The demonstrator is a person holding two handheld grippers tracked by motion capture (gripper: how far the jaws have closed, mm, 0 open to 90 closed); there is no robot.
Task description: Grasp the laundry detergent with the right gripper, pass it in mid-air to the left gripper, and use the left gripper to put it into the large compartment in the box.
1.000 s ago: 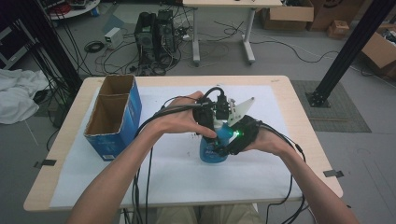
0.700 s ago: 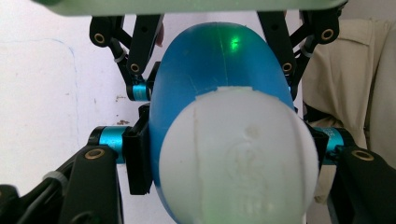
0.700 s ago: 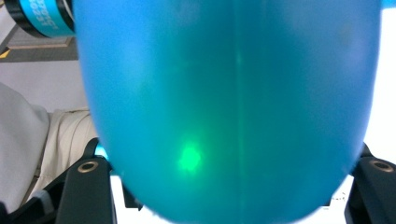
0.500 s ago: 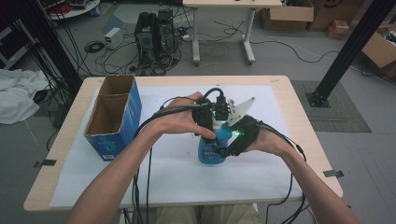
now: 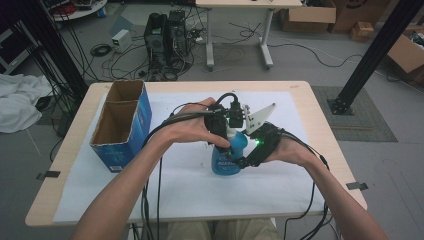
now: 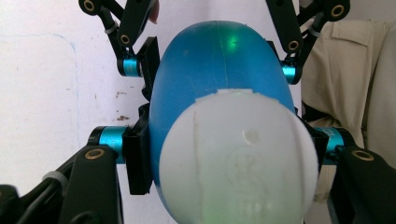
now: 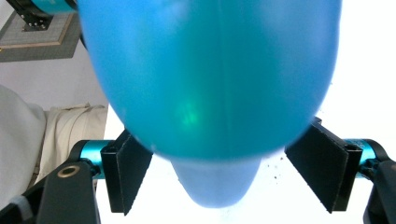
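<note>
A blue bottle point(image 5: 227, 155) with a white cap point(image 6: 238, 154) stands upright mid-bench point(image 5: 300, 190) on white paper. The left gripper point(image 5: 224, 131) clamps it near the top, pads pressed on both sides. The right gripper point(image 5: 246, 159) has just been opening; its pads sit beside the bottle's body, apart from it. A blue cardboard box point(image 5: 120, 127) stands well to the left.

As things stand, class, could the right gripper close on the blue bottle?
Probably yes: the blue bottle already sits between the right gripper's just-opened jaws, pads apparently off it, while the left gripper clamps its top.
</note>
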